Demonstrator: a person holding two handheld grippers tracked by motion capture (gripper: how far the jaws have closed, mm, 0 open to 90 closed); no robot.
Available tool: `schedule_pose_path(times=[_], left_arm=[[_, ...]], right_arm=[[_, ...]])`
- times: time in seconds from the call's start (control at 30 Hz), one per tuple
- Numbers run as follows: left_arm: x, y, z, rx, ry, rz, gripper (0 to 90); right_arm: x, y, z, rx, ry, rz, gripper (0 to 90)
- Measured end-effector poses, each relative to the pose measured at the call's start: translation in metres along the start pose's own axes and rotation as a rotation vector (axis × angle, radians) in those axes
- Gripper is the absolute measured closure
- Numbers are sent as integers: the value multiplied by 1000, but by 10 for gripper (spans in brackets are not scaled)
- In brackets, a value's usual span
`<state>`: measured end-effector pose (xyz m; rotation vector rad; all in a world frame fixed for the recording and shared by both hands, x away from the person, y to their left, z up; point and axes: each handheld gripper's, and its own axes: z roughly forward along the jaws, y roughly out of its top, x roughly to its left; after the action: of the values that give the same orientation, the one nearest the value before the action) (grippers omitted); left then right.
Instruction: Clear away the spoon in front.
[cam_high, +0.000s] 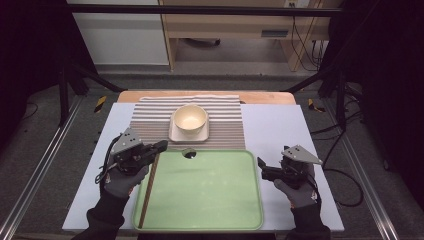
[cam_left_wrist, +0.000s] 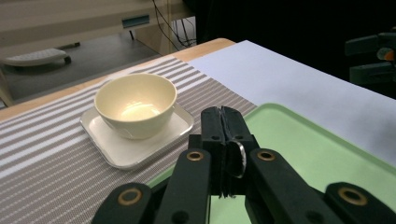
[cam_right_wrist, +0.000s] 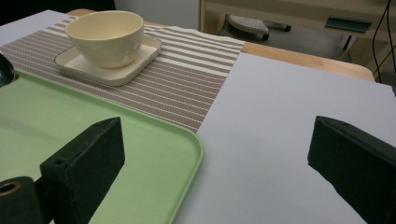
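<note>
My left gripper (cam_high: 164, 146) (cam_left_wrist: 224, 120) hovers at the far left corner of the green tray (cam_high: 210, 220) (cam_left_wrist: 299, 140) (cam_right_wrist: 70, 121), shut on the thin metal handle of a spoon (cam_left_wrist: 239, 158). The spoon's dark bowl (cam_high: 190, 152) (cam_right_wrist: 3, 70) sticks out over the tray's far rim. A cream bowl (cam_high: 190, 120) (cam_left_wrist: 135, 105) (cam_right_wrist: 105, 37) sits on a square white plate (cam_high: 175, 136) (cam_left_wrist: 121, 151) (cam_right_wrist: 112, 74) just beyond. My right gripper (cam_high: 260, 167) (cam_right_wrist: 215, 154) rests open to the right of the tray, over bare table, with nothing between its fingers.
A brown stick (cam_high: 149, 190), possibly chopsticks, lies along the tray's left side. A striped placemat (cam_high: 225, 125) (cam_left_wrist: 46, 154) (cam_right_wrist: 177, 79) lies under the plate. A pale sheet (cam_high: 280, 130) (cam_right_wrist: 289, 121) covers the table, whose wooden far edge (cam_high: 260, 97) shows beyond.
</note>
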<state>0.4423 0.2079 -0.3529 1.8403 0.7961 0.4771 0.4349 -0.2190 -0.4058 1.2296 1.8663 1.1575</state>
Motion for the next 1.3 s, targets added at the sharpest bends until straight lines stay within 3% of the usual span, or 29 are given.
schedule_pose_path(times=[0.2, 0.93, 1.3], left_arm=[[-12, -4, 3, 22, -35, 22, 887], [-46, -31, 17, 122, -120, 23, 886], [-49, -36, 26, 143, -154, 12, 885]], right_arm=[[2, 1, 0, -3, 3, -1, 40], [4, 1, 0, -2, 6, -10, 40], [5, 0, 1, 3, 6, -12, 39]])
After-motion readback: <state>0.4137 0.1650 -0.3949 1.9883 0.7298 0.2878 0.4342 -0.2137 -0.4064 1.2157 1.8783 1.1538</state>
